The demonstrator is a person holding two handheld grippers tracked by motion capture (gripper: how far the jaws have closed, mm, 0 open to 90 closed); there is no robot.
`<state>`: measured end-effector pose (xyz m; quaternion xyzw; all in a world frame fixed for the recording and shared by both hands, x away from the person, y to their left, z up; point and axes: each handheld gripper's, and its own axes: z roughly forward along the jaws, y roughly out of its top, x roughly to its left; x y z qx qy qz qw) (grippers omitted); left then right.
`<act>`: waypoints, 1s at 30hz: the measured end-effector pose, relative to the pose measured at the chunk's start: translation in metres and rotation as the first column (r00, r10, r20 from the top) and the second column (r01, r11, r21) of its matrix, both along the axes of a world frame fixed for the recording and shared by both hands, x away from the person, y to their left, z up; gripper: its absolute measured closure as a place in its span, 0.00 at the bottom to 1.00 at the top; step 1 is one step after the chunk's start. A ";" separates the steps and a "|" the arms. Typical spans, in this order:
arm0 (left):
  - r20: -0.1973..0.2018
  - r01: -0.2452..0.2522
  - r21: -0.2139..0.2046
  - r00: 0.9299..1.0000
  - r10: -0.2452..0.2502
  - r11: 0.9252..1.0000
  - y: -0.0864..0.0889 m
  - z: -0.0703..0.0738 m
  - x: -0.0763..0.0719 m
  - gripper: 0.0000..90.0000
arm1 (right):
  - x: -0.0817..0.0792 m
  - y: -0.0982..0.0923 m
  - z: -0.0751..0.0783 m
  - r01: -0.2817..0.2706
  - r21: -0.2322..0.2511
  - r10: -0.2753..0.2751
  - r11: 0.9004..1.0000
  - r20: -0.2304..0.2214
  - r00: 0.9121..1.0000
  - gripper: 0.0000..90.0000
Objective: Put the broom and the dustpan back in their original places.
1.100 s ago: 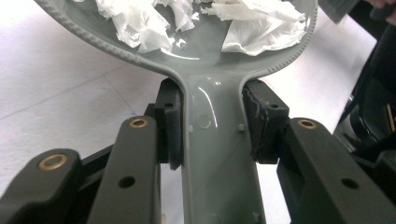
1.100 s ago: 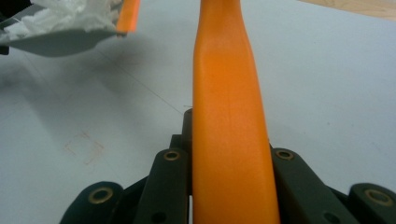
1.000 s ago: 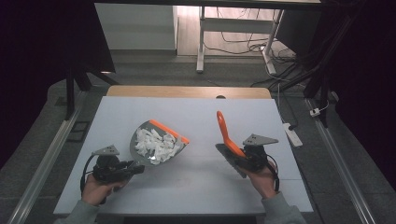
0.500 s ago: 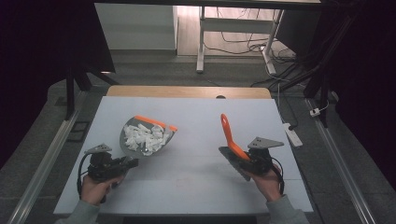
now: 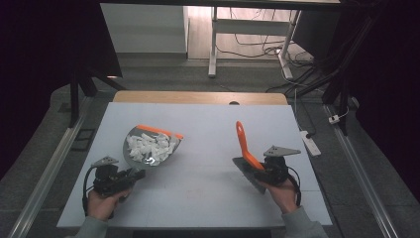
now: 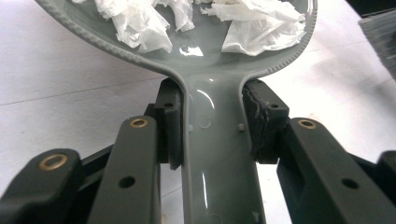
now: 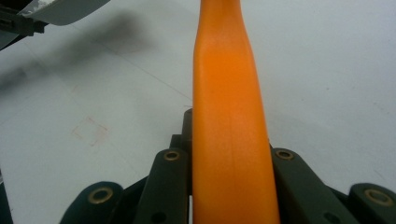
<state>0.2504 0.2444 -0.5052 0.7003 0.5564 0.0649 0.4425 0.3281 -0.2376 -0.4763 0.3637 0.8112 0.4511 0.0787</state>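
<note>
Leftmost on the white table [image 5: 208,124], the left gripper [image 5: 132,174] pinches the grey handle of the dustpan [image 5: 148,148]; in the left gripper view its pads [image 6: 170,123] press against both sides of that handle [image 6: 215,154]. One dustpan is present, lying on the left half of the table with an orange strip [image 5: 159,131] along its far edge. Its tray holds a heap of crumpled white paper scraps [image 5: 148,146]; the individual pieces are too bunched to count. Bare table surface separates the dustpan from the right side, with no object standing between. On the right half, the right gripper [image 5: 257,168] is clamped on one brush [image 5: 244,144], whose orange handle rises tilted away from the person above a dark grey base. In the right gripper view the handle [image 7: 229,116] sits between the two black jaws. One white power strip [image 5: 308,141] lies on the floor just beyond the right table edge. No legible writing or brand marks appear on any item.
</note>
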 end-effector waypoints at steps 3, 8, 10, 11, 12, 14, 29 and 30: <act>-0.010 -0.029 0.013 1.000 0.030 0.999 -0.001 -0.003 0.000 0.69 | 0.000 -0.001 -0.001 -0.005 0.003 0.005 1.000 -0.007 1.000 0.85; -0.024 -0.066 0.023 0.998 0.066 0.998 -0.001 -0.006 0.000 0.69 | -0.002 -0.003 -0.003 -0.002 0.006 0.002 1.000 -0.019 1.000 0.85; -0.029 -0.082 0.022 0.996 0.083 0.996 -0.001 -0.007 0.000 0.69 | -0.003 -0.005 -0.003 0.004 0.011 -0.004 1.000 -0.028 1.000 0.85; -0.032 -0.088 0.023 0.995 0.089 0.996 -0.001 -0.008 0.000 0.69 | -0.003 -0.006 -0.004 0.007 0.011 -0.006 1.000 -0.031 0.999 0.85; -0.035 -0.094 0.025 0.995 0.095 0.995 -0.001 -0.008 0.001 0.69 | -0.003 -0.006 -0.004 0.007 0.011 -0.006 1.000 -0.031 0.999 0.85; -0.038 -0.106 0.035 0.993 0.107 0.994 -0.001 -0.009 0.001 0.69 | -0.003 -0.010 -0.006 0.019 0.020 -0.018 1.000 -0.049 0.999 0.85; -0.076 -0.173 0.061 0.981 0.177 0.983 0.000 -0.021 0.011 0.69 | 0.006 -0.012 -0.026 0.070 -0.009 -0.070 0.998 -0.160 0.985 0.85; -0.078 -0.174 0.062 0.981 0.179 0.983 0.000 -0.022 0.011 0.69 | 0.007 -0.012 -0.027 0.073 -0.012 -0.074 0.997 -0.164 0.984 0.85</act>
